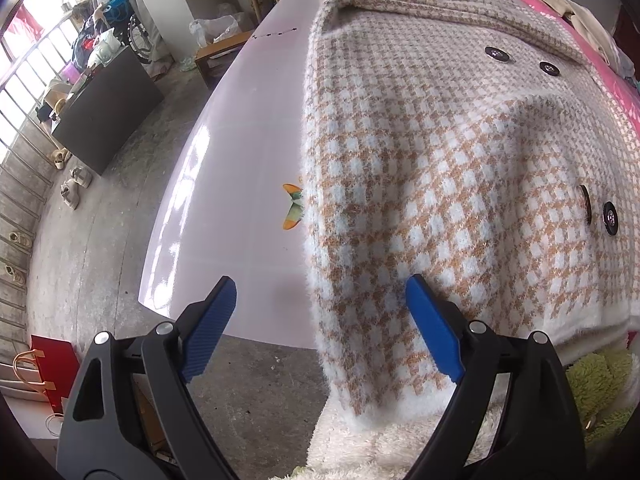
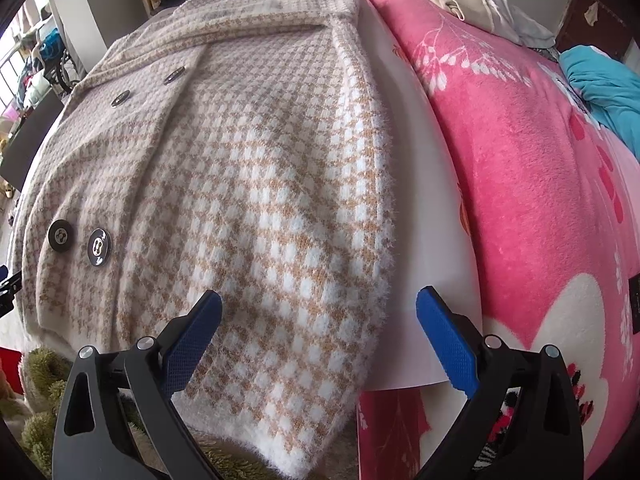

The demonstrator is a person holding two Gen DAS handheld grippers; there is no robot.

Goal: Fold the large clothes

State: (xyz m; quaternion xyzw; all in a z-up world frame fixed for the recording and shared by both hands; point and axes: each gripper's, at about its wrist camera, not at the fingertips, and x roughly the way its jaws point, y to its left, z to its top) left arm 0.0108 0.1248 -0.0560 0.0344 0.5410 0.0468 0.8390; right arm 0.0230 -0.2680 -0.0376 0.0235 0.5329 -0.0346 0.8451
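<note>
Coat is lying buttoned and flat on the pale board, hem hanging toward you, and you are holding the left gripper and right gripper spread, pinching nothing, probably readying the hem corners.

A fuzzy tan-and-white houndstooth coat lies buttoned, seemingly sleeves folded in, hem overhanging the table edge.

Bright window daylight, glare on the table, fisheye-warped edges.
</note>
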